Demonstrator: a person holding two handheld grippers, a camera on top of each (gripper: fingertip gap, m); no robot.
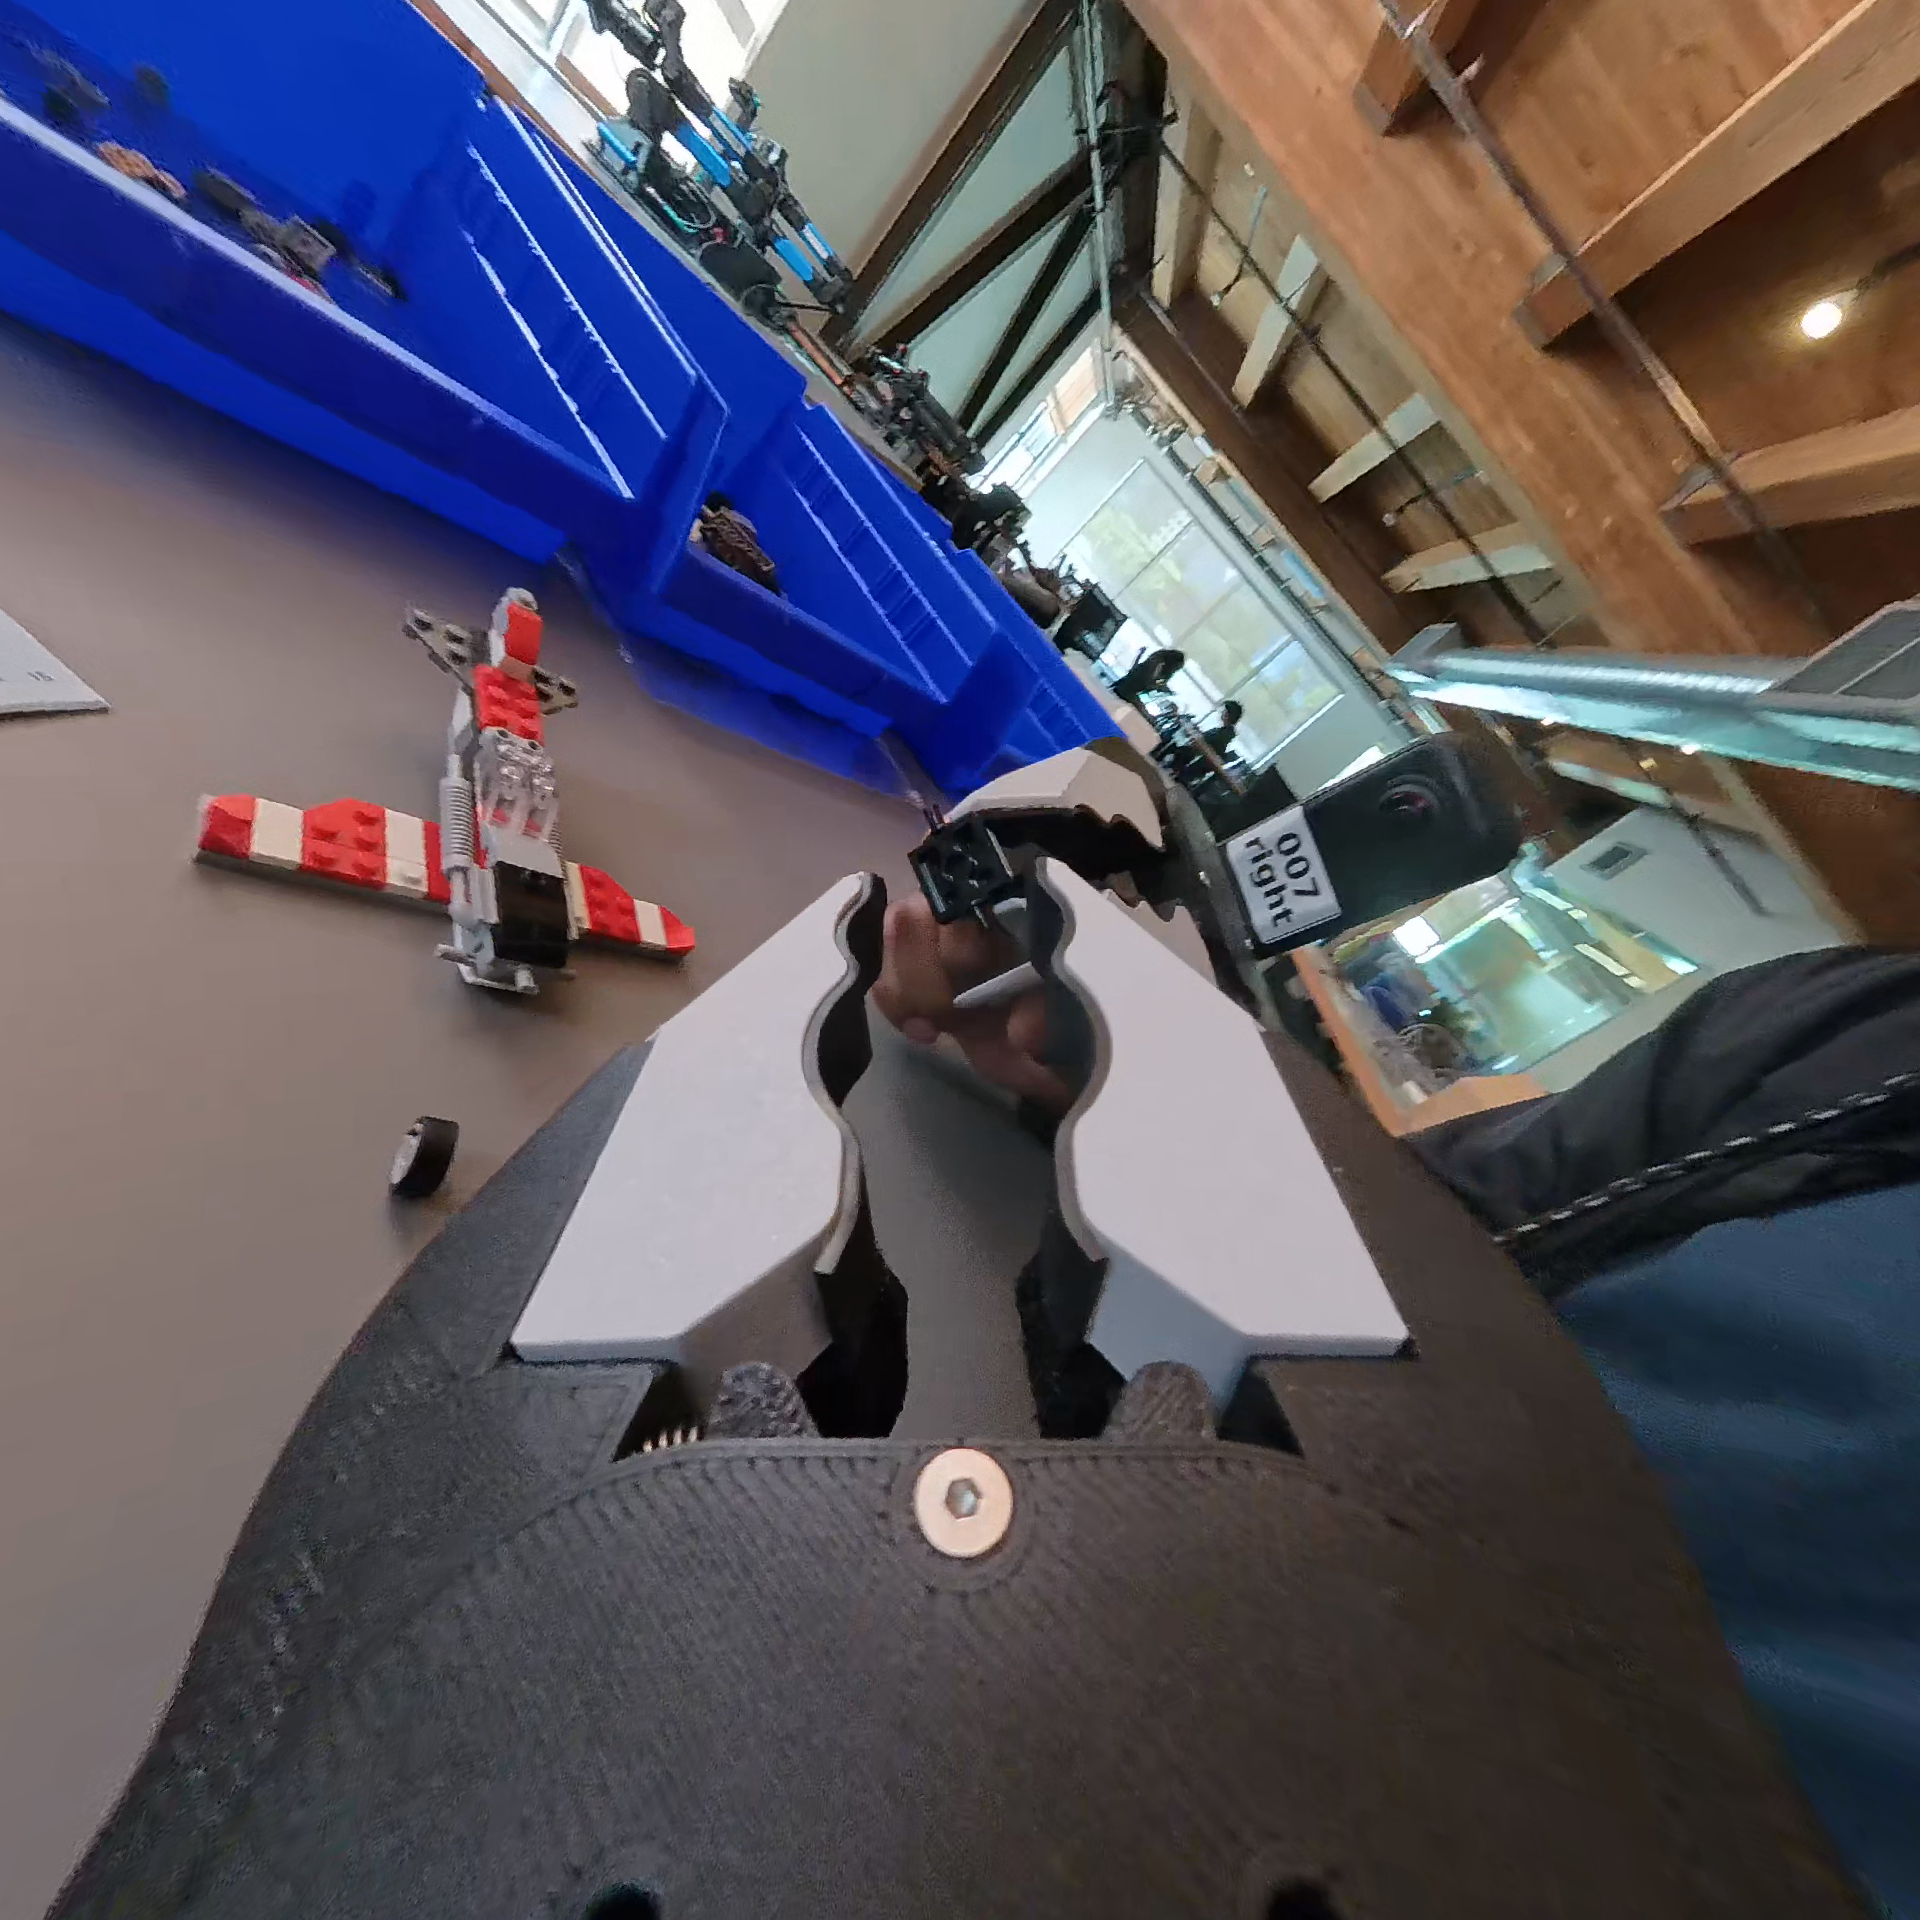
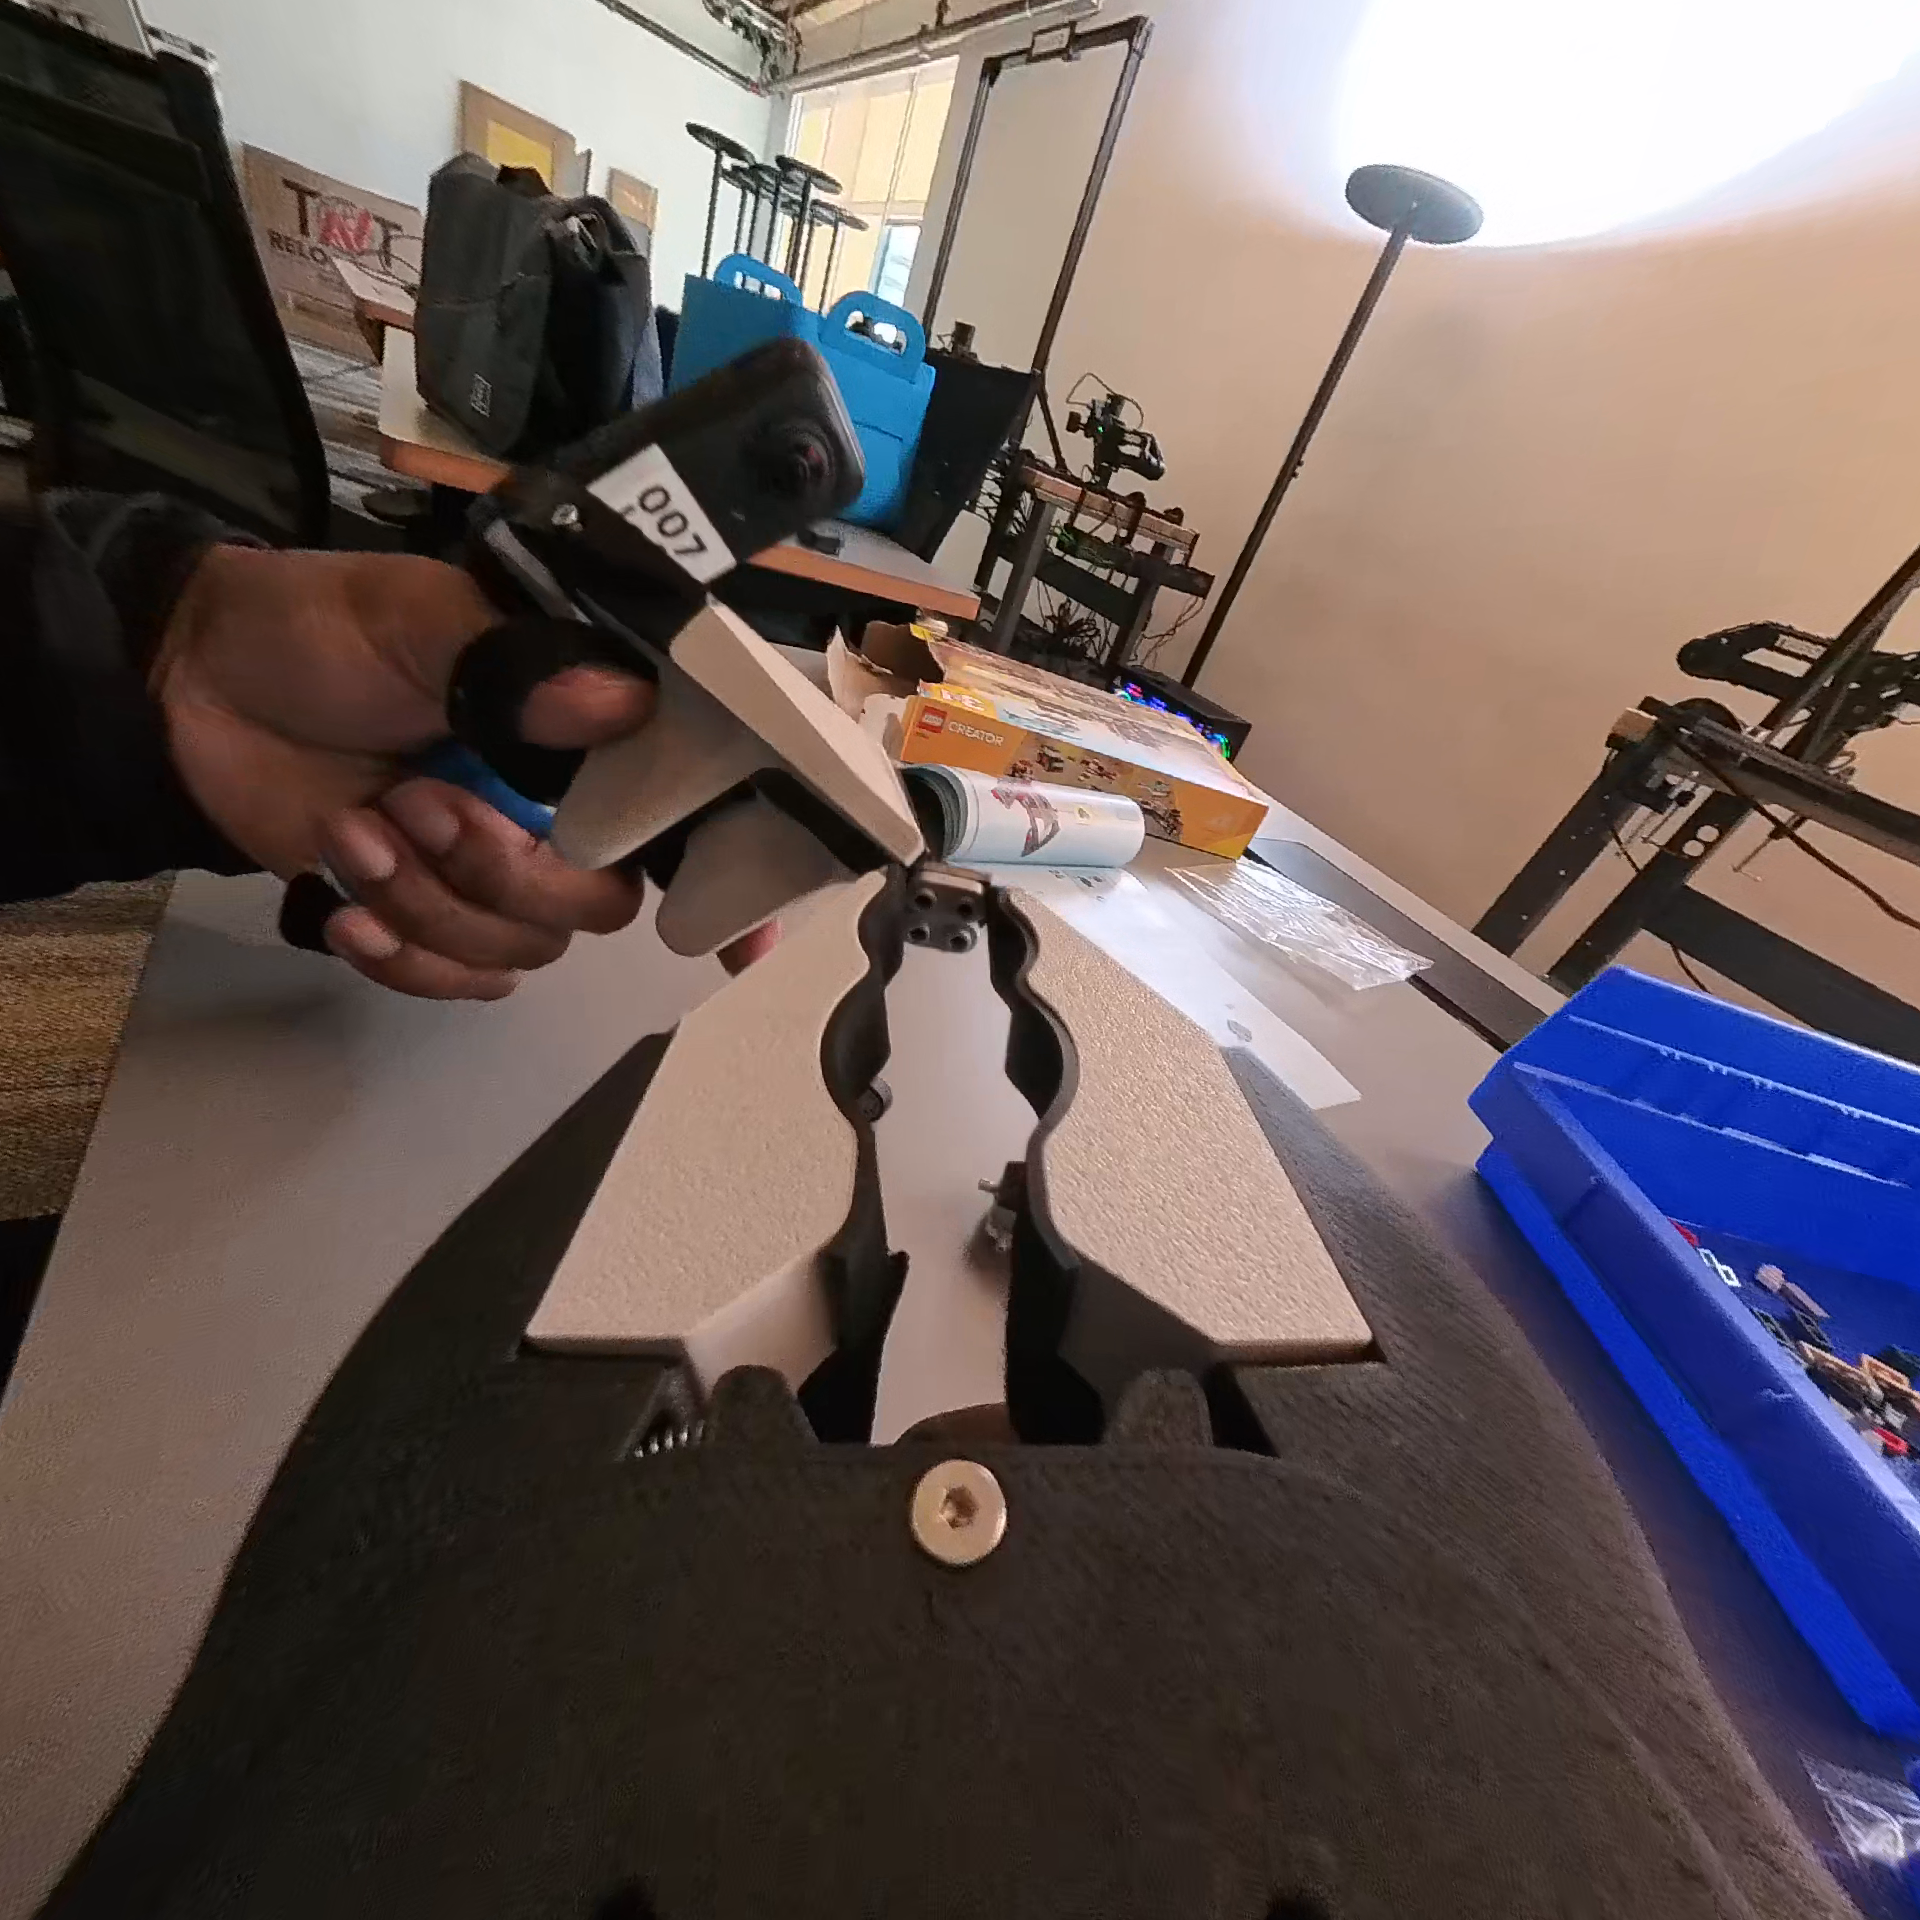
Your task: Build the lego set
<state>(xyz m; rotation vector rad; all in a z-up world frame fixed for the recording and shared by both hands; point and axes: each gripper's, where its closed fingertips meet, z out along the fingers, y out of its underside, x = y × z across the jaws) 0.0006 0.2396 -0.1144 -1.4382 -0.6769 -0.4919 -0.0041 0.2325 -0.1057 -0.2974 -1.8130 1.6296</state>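
Two handheld grippers meet tip to tip above a grey tabletop (image 1: 208,1039). The right gripper (image 2: 940,914) has its grey fingers clamped on a small black square Lego piece with four round holes (image 2: 943,921). The left gripper (image 1: 961,899) touches the same piece; whether its jaws grip it cannot be told. On the table beyond the piece lies a red-and-white striped Lego aeroplane (image 1: 478,831), with a loose black Lego wheel (image 1: 424,1153) nearer and blue plastic parts bins (image 1: 582,343) behind the aeroplane.
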